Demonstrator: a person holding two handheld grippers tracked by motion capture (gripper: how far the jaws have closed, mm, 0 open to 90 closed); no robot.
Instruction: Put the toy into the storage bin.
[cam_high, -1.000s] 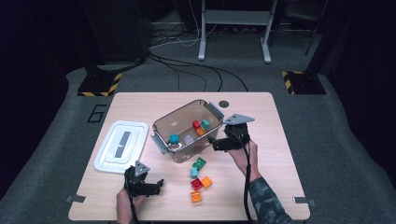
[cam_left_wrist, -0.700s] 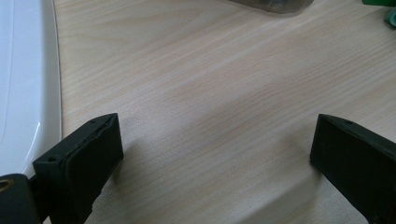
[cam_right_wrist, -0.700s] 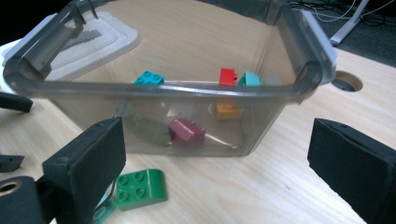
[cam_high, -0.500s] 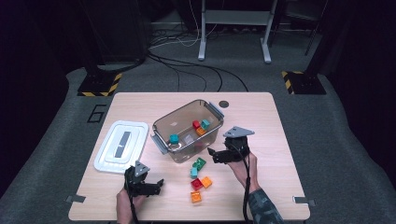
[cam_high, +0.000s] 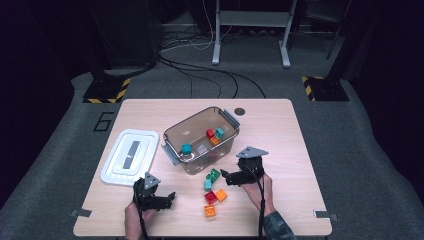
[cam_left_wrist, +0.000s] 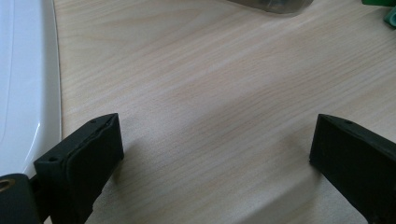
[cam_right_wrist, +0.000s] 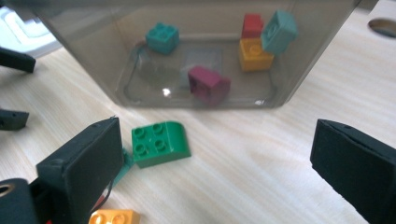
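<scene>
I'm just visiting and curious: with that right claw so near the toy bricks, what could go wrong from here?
The open right claw sits close to the green brick, which lies right against the bin. One jaw might bump the bin wall or push the brick away instead of gripping it. A teal brick and others lie packed beside it, so closing could catch or scatter a neighbour. The round-topped brick may also slip.
</scene>
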